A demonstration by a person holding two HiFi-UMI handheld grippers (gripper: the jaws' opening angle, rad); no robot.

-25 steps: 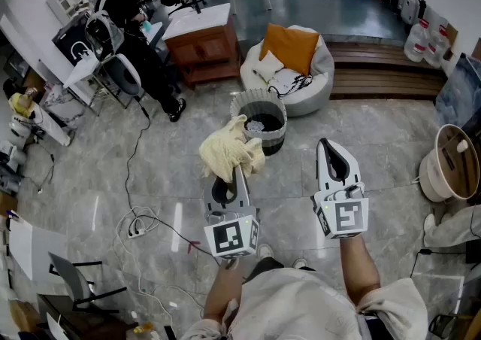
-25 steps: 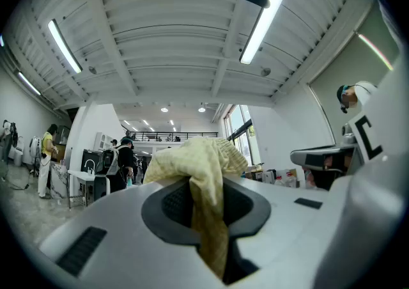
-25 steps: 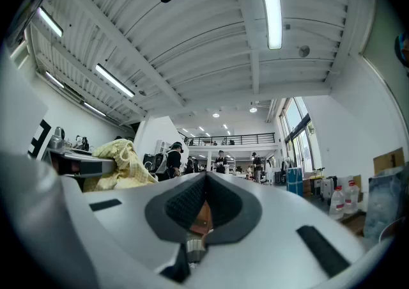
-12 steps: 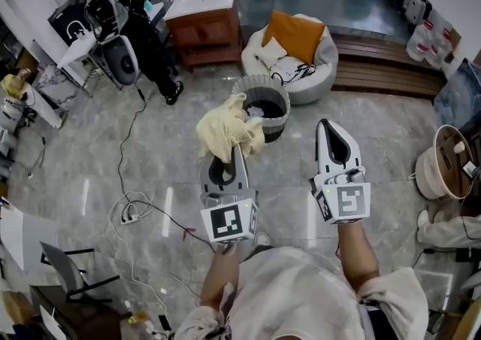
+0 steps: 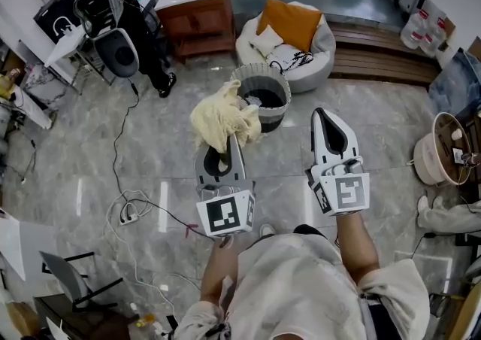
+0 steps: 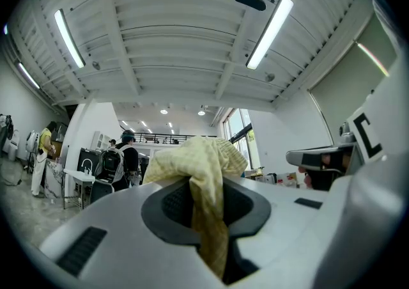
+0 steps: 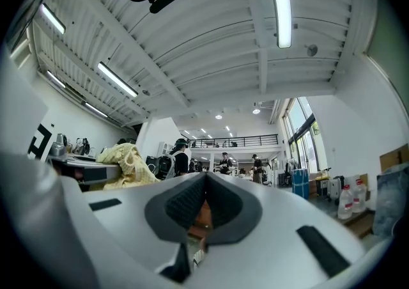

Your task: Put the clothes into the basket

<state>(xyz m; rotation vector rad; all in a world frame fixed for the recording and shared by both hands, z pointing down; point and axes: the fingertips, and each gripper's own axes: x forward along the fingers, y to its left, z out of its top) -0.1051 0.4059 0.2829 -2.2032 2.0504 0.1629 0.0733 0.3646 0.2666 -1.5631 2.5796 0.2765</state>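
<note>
The grey beanbag chair (image 5: 316, 79) sits just beyond the basket (image 5: 260, 68), on its far side. A release made too far out would likely land the cloth there instead of inside. The basket stands on the floor ahead of both grippers. Its mouth is open, and in the head view its near left part is hidden behind the cloth.

The yellow garment (image 5: 218, 116) hangs bunched in the air by the basket's near left rim, clamped in the left gripper (image 5: 234, 143). The jaws pinch only a narrow fold and the bulk hangs free. It could slip out early, or drape over the rim and slide down the outside if let go short.

The right gripper (image 5: 325, 114) is closed on nothing, to the right of the basket.

A thin cable (image 5: 143, 207) trails across the floor at near left and could snag a foot.
</note>
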